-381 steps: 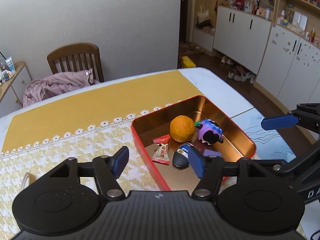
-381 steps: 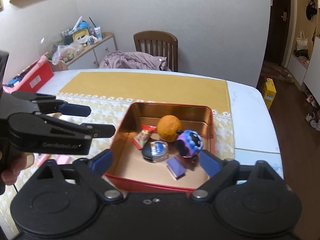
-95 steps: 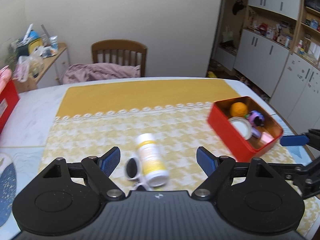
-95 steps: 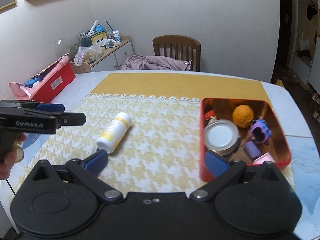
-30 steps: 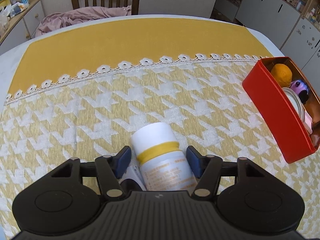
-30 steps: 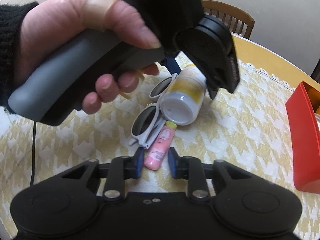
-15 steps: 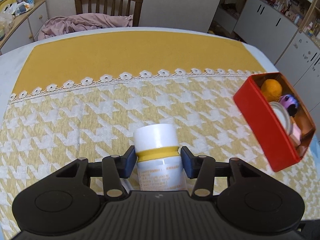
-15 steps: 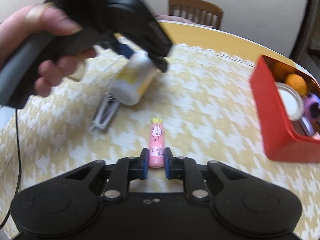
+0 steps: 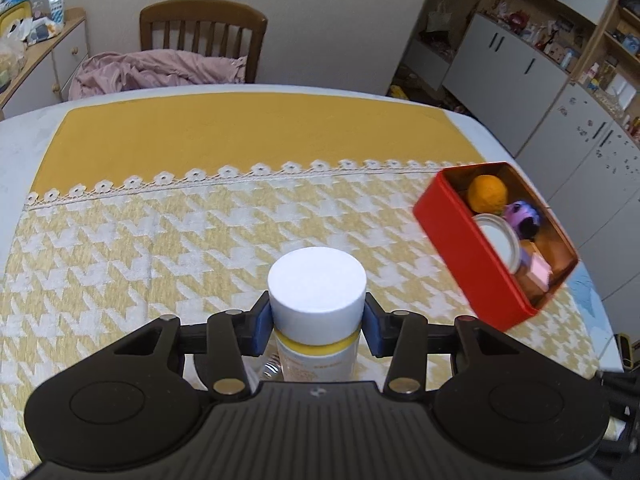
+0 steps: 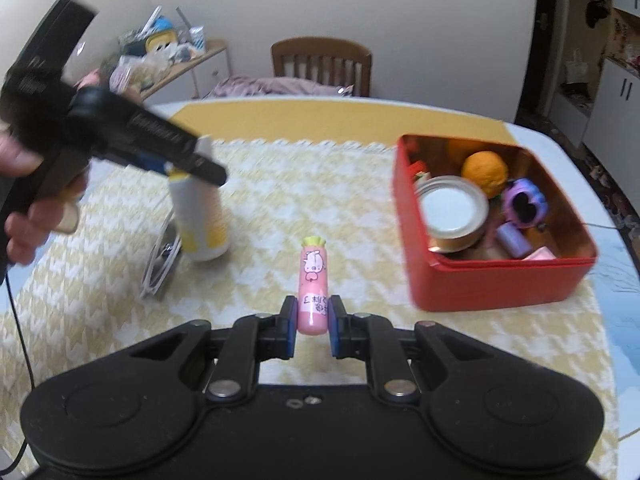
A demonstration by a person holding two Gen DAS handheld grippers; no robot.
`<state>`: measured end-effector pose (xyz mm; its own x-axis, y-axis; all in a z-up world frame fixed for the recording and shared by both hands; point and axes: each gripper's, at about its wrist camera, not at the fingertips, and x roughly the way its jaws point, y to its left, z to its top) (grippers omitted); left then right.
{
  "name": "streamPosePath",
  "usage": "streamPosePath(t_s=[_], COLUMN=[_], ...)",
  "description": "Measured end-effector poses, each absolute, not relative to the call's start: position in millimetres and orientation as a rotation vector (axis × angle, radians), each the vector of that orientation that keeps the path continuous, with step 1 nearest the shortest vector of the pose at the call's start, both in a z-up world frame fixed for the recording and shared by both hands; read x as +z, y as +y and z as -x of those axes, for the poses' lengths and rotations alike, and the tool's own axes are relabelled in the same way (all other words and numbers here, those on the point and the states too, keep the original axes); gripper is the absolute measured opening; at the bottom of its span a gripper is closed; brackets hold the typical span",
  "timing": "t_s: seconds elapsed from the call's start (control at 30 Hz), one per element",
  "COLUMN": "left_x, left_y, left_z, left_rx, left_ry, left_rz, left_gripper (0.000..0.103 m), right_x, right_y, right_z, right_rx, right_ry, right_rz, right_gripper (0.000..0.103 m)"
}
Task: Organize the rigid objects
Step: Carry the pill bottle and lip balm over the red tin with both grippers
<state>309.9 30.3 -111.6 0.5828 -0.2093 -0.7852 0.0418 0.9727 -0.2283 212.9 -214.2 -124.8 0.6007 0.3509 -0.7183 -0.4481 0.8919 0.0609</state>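
Both pickups made — carry to the tin is the step in hand. Left gripper has just been closing and now clamps the bottle below its white cap. Right gripper pinches the pink tube, which points straight ahead. Tin sits ahead and right of both tools, already crowded. Next: swing right, clear the rim, find a gap — both tools tilt steeply downward.

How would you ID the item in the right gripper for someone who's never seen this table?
Start at the red tin. Left of it, the right gripper grips a small pink tube. A cartoon label and pale green cap distinguish it from the bigger white bottle.
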Motion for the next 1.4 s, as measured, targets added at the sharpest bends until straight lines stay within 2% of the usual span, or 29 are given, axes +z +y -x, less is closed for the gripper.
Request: streamPosePath(t_s=[0.47,0.87,1.4], left_x=[-65,-37,-70], left_y=[-25,-105,-197], left_z=[-302,-336,-388], left_rx=[-0.241,-0.326,-0.323], left_ry=[0.902,0.898,1.0], left_rz=[0.242,0.209,0.147], left_gripper=[0.044,0.044,0.044], right_x=[-90,-92,-112], right_y=[-286,-333,-350], right_z=[-238,-287,-334], right_rx=[0.396,0.374,0.479], right_ry=[0.724,0.722,0.749], right_rz=[0.091,0.118,0.282], right_gripper=[0.015,0.015,0.015])
